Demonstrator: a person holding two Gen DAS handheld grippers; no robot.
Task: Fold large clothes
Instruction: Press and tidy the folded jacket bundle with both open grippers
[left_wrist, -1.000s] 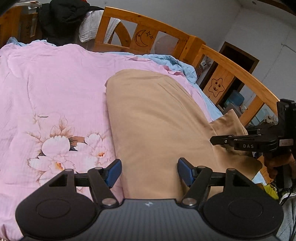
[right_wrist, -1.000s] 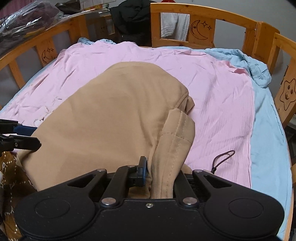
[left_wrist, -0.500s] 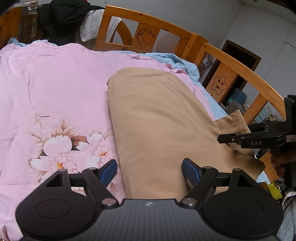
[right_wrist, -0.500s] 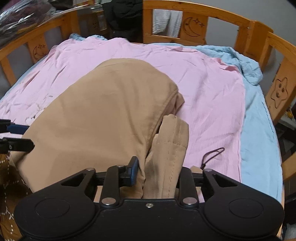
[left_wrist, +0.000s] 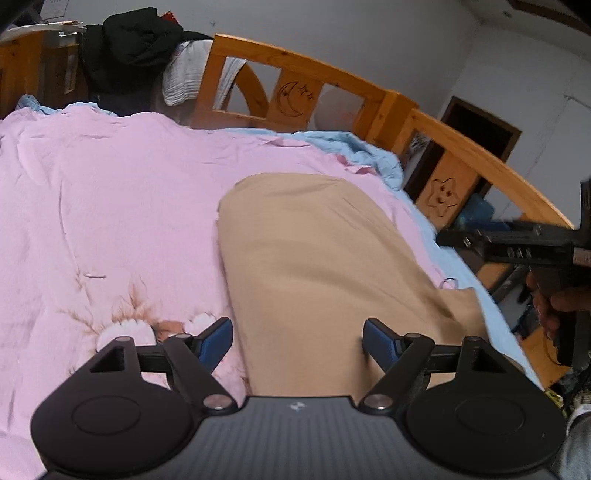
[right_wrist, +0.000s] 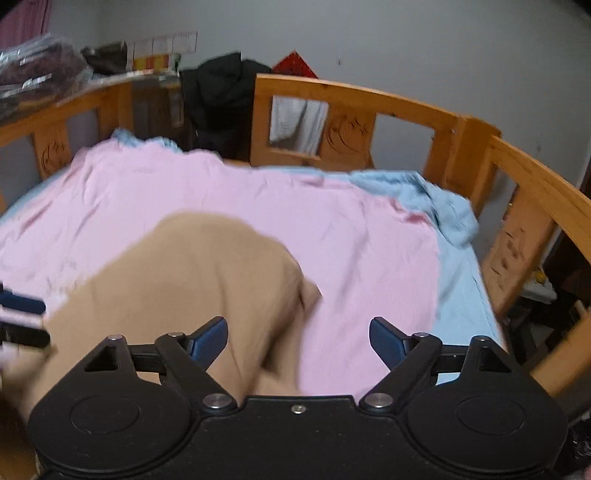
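Lying folded lengthwise on the pink quilt (left_wrist: 110, 221), the tan garment (left_wrist: 314, 258) is sitting near the blue sheet's (right_wrist: 458, 295) side of the bed. Your left gripper (left_wrist: 297, 339) is hovering spread over its near edge, gripping nothing. Your right gripper (right_wrist: 297, 338), pinching the sleeve half a second ago, is now spreading wide and lifting away, so that fold is looking placed; you're likely lining up the next one.

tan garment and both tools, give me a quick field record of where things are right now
garment: tan garment lying on the pink quilt
left tool: left tool open, holding nothing
right tool: right tool open, holding nothing
bedding: blue sheet beside the quilt
surround: wooden rail
image: right view blurred
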